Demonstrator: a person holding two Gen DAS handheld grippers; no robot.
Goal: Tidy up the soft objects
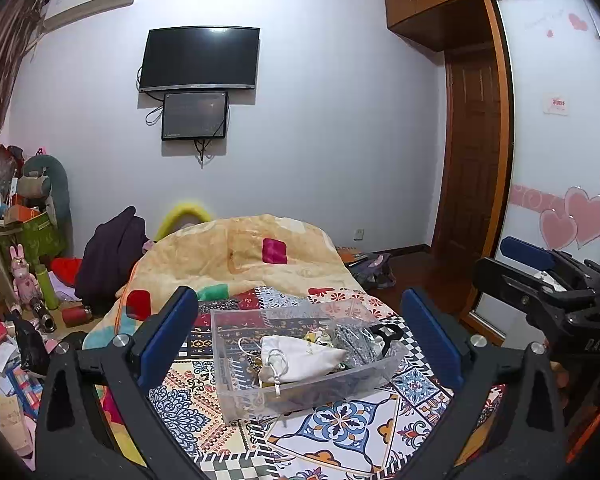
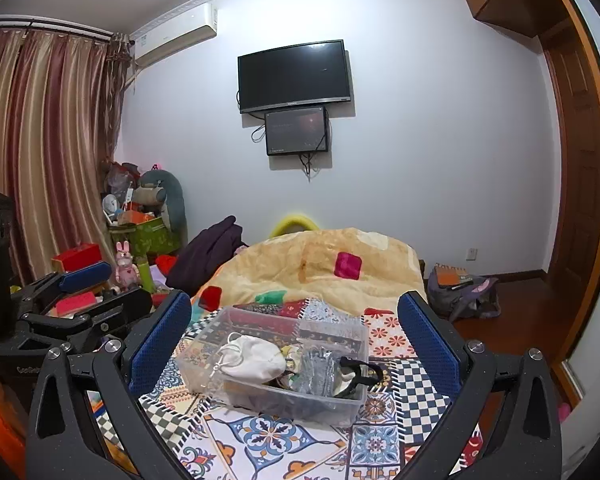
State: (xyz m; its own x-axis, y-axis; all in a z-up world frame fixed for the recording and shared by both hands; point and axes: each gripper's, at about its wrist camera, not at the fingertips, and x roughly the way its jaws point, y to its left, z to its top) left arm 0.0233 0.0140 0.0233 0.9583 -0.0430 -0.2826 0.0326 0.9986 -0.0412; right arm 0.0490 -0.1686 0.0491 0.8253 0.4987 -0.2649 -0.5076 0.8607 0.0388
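A clear plastic bin [image 1: 236,388] [image 2: 204,364] stands on the patterned bedspread [image 1: 340,428] [image 2: 260,436]. In it lie a white drawstring pouch [image 1: 300,358] [image 2: 256,354], a grey sequined pouch [image 1: 354,342] [image 2: 316,368] and a black strap [image 1: 388,332] [image 2: 360,372]. My left gripper [image 1: 300,340] is open and empty, its blue pads either side of the bin, held above and short of it. My right gripper [image 2: 294,344] is open and empty, likewise framing the bin. Each gripper shows at the edge of the other's view.
A beige quilt [image 1: 240,252] [image 2: 320,260] is heaped at the far end of the bed. Clutter, boxes and a pink rabbit toy [image 2: 126,264] crowd the left side. A backpack [image 2: 464,292] lies on the floor by the wardrobe [image 1: 556,120].
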